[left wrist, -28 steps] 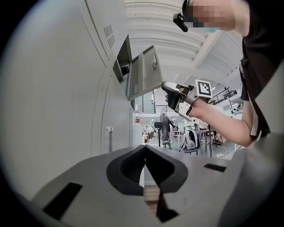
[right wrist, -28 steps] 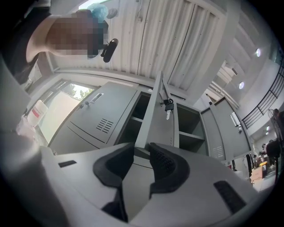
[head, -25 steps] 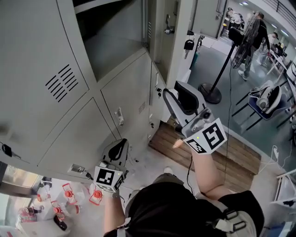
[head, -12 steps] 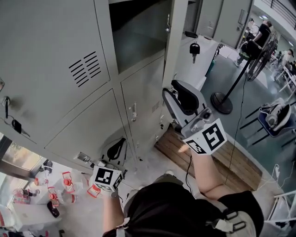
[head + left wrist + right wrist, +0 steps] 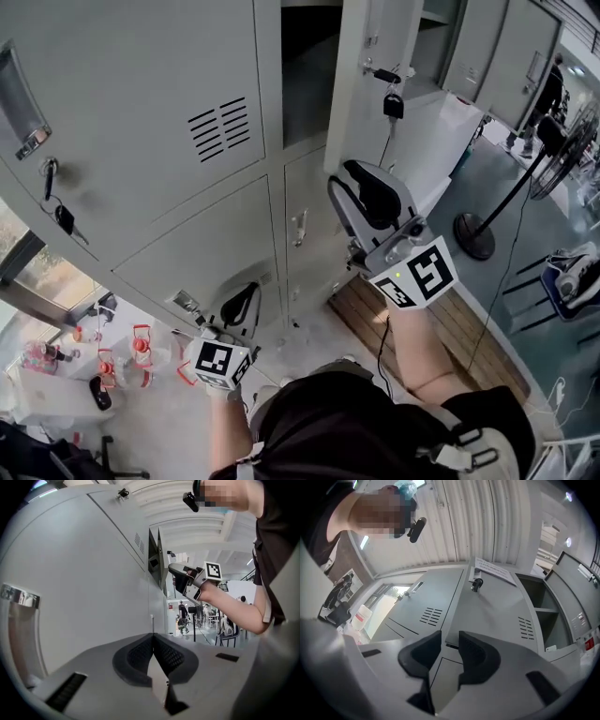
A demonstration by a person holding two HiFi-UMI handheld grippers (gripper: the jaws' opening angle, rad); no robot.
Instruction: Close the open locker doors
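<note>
1. The right hand-held gripper (image 5: 361,192) is raised in front of the lockers. Its jaws stand a little apart, with nothing between them.
2. The open locker door (image 5: 412,122) swings out just beyond and above that gripper. A key and padlock (image 5: 394,101) hang from its lock.
3. In the right gripper view, the open locker door (image 5: 497,606) fills the space straight ahead of the right hand-held gripper (image 5: 449,641). It seems to be near the door but clear of it, though the gap is hard to judge.
4. The dark open compartment (image 5: 302,75) lies left of that door, beside a closed door with vent slots (image 5: 159,103).
5. The left hand-held gripper (image 5: 239,302) is held low, near the lower closed doors and well apart from the open door.
6. In its own view, the left hand-held gripper (image 5: 153,637) is clenched, tips meeting on nothing. The grey locker fronts (image 5: 70,597) run along its left.
7. Further open doors (image 5: 487,47) stand at the upper right.
</note>
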